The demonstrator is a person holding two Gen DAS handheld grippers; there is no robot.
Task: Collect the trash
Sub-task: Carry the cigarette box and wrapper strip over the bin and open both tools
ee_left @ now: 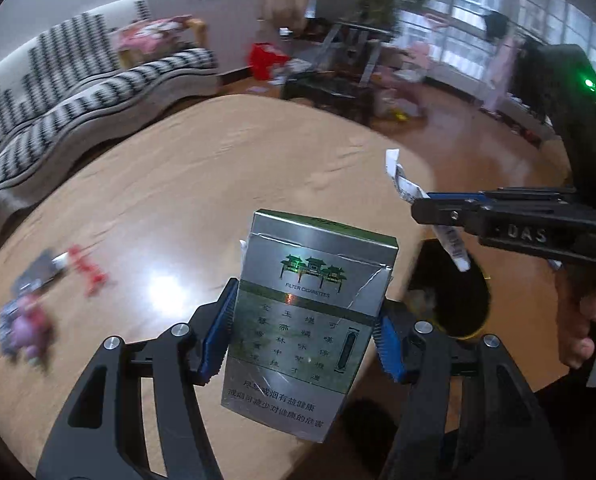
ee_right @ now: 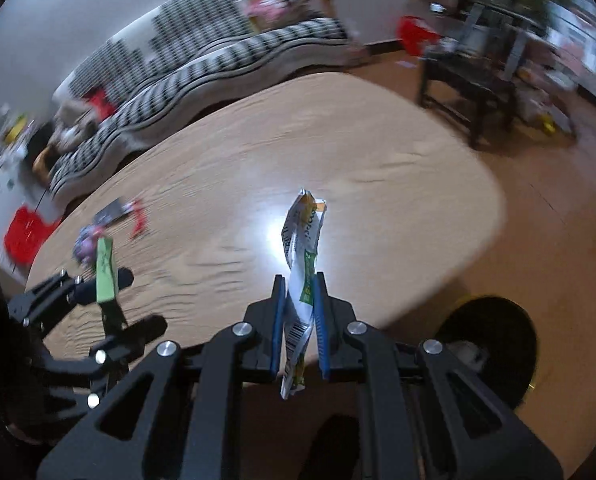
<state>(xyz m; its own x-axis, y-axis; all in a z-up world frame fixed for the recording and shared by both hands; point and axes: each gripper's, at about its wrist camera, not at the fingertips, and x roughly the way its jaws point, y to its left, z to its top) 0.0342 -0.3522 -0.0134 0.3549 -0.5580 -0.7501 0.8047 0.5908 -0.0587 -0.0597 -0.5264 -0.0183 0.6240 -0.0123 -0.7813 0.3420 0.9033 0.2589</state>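
The left gripper [ee_left: 304, 336] is clamping a cigarette pack [ee_left: 306, 316] upright; the right gripper [ee_right: 300, 320] is pinching a twisted wrapper [ee_right: 303, 276]. The dark bin [ee_right: 494, 348] is lying below, right of both, nearer the right gripper.

The litter on the far left of the table [ee_left: 178, 184] is smeared by motion: a red scrap [ee_left: 88, 270], a grey card [ee_left: 38, 272] and a purple wrapper [ee_left: 24, 328] show no readable detail. The cigarette pack [ee_left: 302, 320] hides the table behind it. The dark bin [ee_left: 454, 292] is partly covered by the right gripper [ee_left: 426, 206]; its contents are unclear. The sofa [ee_right: 186, 64] is blurred.
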